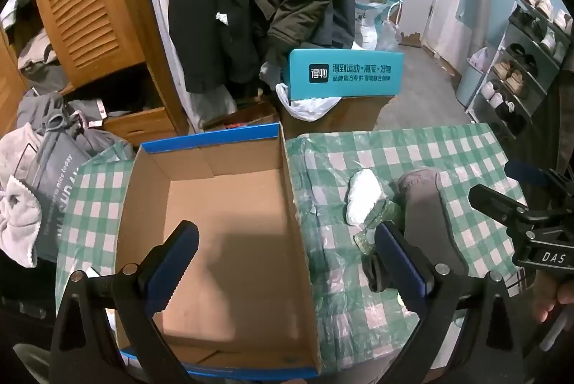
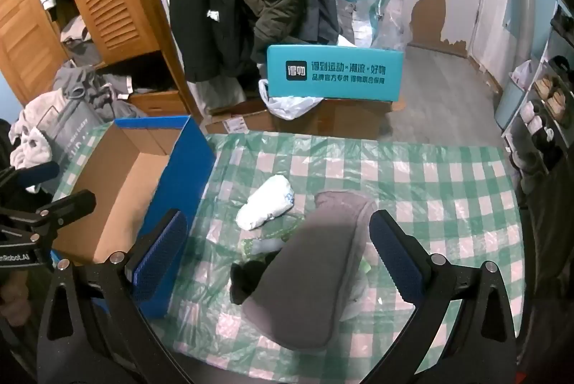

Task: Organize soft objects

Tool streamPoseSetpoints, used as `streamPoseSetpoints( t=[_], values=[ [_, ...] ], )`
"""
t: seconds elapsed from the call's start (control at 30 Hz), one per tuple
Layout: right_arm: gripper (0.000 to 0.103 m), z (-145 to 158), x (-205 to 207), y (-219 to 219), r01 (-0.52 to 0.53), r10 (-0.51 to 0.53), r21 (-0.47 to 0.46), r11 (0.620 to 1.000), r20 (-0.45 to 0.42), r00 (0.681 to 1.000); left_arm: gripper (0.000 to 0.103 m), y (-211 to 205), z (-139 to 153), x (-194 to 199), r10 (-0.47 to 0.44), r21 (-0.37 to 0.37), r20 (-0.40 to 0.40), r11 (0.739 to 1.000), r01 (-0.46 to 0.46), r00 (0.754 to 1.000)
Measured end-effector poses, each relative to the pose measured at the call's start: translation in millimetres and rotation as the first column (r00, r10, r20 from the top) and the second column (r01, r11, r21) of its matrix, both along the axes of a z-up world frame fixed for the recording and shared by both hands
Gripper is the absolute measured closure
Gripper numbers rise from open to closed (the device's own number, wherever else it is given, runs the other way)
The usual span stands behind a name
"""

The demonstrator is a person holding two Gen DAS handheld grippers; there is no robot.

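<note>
While spread wide, right tongs [image 2: 278,247] straddle the grey cloth [image 2: 308,269].

Left tool [image 1: 287,262] and right tool [image 2: 276,253] both spread wide (nothing between the fingers).

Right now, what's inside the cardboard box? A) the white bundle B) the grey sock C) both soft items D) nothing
D: the cardboard box shows only its bare brown floor, while the grey sock and the white bundle both lie on the checked tablecloth to the box's right, and both grippers are open with nothing held.
</note>
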State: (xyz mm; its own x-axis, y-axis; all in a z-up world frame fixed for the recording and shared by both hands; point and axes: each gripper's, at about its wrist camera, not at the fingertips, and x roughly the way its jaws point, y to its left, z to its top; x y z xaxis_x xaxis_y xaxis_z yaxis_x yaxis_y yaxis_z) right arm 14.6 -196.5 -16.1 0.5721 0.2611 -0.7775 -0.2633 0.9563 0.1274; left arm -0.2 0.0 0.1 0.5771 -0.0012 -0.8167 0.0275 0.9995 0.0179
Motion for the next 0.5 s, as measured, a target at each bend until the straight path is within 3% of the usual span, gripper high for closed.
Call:
streamPoseSetpoints(
  t=[0.5],
  values=[
    [0.002, 2.0, 1.2, 1.1, 0.001, -0.001, 0.002, 1.000, -0.003, 1.000, 0.003, 3.1, -5.0, -2.4, 0.010, -0.010, -0.007, 1.000, -0.010, 1.000]
  ],
)
